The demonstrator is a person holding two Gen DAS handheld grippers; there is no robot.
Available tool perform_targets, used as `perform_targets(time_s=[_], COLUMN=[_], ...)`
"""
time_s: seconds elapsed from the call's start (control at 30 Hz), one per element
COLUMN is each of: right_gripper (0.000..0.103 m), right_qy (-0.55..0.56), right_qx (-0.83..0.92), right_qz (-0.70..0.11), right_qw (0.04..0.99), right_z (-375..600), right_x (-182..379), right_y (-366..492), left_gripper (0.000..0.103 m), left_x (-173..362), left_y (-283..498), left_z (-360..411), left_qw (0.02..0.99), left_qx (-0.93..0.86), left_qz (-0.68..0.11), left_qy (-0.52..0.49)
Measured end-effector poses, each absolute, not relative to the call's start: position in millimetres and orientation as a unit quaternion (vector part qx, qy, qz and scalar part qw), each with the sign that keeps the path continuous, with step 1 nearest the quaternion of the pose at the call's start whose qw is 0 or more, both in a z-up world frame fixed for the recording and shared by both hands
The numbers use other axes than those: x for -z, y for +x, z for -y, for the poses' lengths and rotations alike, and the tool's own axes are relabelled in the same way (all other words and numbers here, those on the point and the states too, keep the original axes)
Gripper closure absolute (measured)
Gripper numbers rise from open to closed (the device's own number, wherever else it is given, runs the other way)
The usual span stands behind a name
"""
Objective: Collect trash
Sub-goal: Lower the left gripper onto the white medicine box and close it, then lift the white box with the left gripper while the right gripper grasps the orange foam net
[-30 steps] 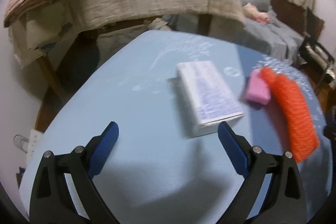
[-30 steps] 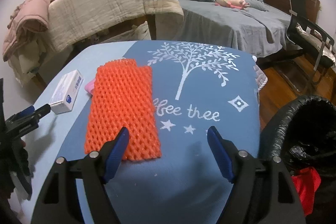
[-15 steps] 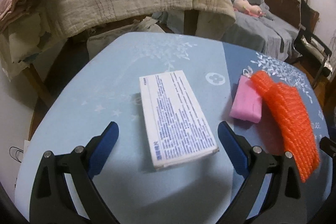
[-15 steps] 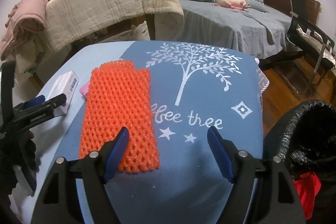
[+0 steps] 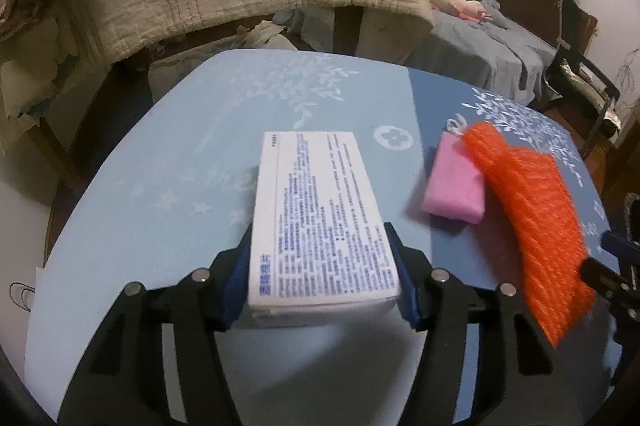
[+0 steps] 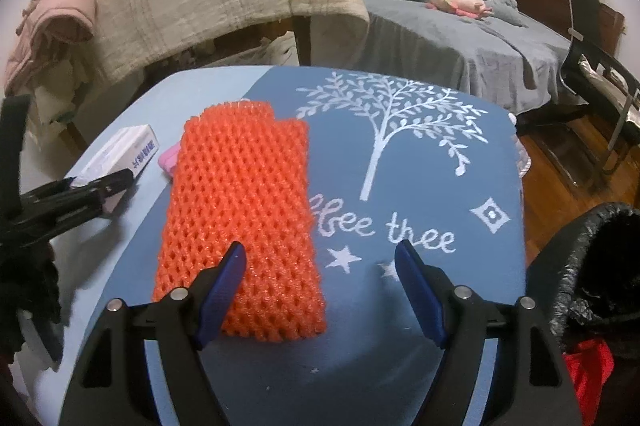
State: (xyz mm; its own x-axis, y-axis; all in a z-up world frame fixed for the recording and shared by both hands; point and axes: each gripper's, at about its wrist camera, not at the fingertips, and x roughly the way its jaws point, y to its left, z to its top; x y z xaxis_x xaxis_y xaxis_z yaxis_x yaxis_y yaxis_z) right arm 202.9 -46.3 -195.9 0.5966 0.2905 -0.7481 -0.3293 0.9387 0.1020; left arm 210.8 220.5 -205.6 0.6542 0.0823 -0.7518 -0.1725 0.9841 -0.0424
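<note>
Left claw (image 5: 320, 266) is closing on the white box (image 5: 316, 222); squeeze its sides evenly before lifting. Right claw (image 6: 320, 290) hangs released over the orange net (image 6: 244, 222).

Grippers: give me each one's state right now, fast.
Left gripper: jaws closing, pads against both sides of the white printed box.
Right gripper: open, holding nothing, one finger over the orange foam net.

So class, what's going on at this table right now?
A person is clearing trash with two handheld grippers. The left gripper is closing its fingers around a white printed box. The right gripper hangs open over the near end of an orange foam net. A black-lined bin waits beside the table.
</note>
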Motion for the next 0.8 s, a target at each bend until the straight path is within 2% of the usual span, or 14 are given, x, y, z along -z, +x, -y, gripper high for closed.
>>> perform_targets(time_s=[0.17, 0.23, 0.27, 0.33, 0.37, 0.43, 0.5, 0.8], right_gripper=[0.028, 0.031, 0.038, 0.059, 0.074, 0.081, 0.090, 0.091], right_qy=[-0.024, -0.010, -0.006, -0.003, 0.001, 0.003, 0.003, -0.006], right_qx=[-0.177, -0.181, -0.186, -0.206, -0.220, -0.236, -0.245, -0.263], right_qz=[-0.431, -0.435, -0.437, -0.437, -0.438, -0.438, -0.431, -0.381], right_qw=[0.884, 0.882, 0.880, 0.876, 0.872, 0.868, 0.868, 0.886], right_z=[42.0, 43.7, 44.2, 42.7, 41.2, 38.0, 37.3, 40.0], right_x=[206.2, 209.1, 209.5, 208.4, 207.8, 204.8, 199.0, 160.0], right_y=[205.8, 207.0, 206.6, 204.6, 203.6, 201.0, 198.4, 176.1], left_gripper=[0.047, 0.047, 0.047, 0.047, 0.046, 0.044, 0.048, 0.050], left_x=[206.7, 212.3, 214.4, 217.1, 217.3, 218.1, 217.1, 190.7], left_y=[200.5, 200.5, 200.8, 202.5, 203.3, 204.7, 205.2, 187.5], left_z=[-213.7, -211.3, -211.1, -210.5, -209.8, -209.3, -209.3, -201.6], left_qw=[0.907, 0.903, 0.901, 0.898, 0.898, 0.897, 0.898, 0.912], left_qx=[-0.059, -0.059, -0.059, -0.059, -0.059, -0.057, -0.057, -0.043], left_qz=[-0.415, -0.424, -0.428, -0.433, -0.433, -0.435, -0.435, -0.406], left_qy=[-0.047, -0.043, -0.044, -0.044, -0.042, -0.040, -0.039, -0.045])
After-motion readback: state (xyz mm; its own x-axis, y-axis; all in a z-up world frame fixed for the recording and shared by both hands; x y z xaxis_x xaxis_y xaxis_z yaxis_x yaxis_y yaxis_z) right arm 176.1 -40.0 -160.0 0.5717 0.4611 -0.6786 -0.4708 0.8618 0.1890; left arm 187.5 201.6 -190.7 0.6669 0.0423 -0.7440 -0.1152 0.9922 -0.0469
